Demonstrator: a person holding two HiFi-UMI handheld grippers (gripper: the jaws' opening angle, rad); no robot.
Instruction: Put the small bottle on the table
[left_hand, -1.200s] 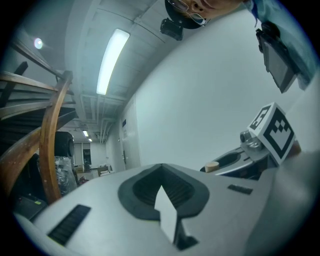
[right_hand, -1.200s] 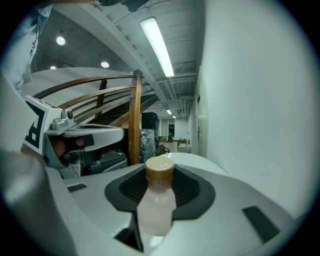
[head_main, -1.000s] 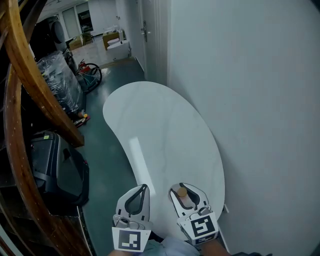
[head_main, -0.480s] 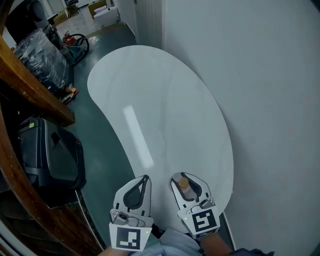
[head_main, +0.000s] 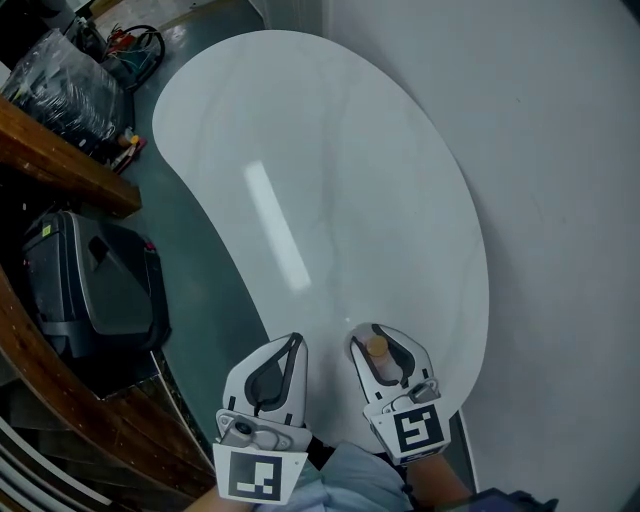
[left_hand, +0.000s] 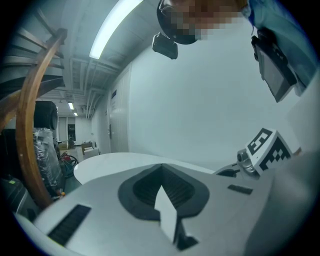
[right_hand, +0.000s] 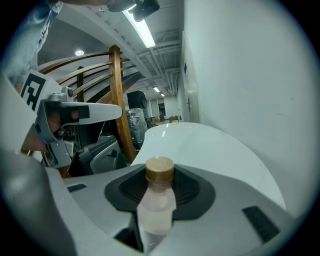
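The small bottle (right_hand: 156, 202) is pale and translucent with a brown cap (head_main: 377, 347). It stands upright between the jaws of my right gripper (head_main: 379, 342), which is shut on it. The bottle hangs over the near end of the white kidney-shaped table (head_main: 330, 180). My left gripper (head_main: 292, 345) is just left of it, by the table's near left edge, with its jaws together and nothing between them. In the left gripper view, the table (left_hand: 115, 162) lies ahead beyond the dark pads (left_hand: 162, 192).
A white wall (head_main: 560, 150) runs along the table's right side. A black case (head_main: 95, 285) stands on the dark floor at left, under a wooden stair rail (head_main: 60, 165). Wrapped goods (head_main: 60, 85) sit at the far left.
The head view has swung down and forward, so the table fills more of the frame. Both grippers sit higher in the frame, further over the table's near end. The bottle stays gripped.
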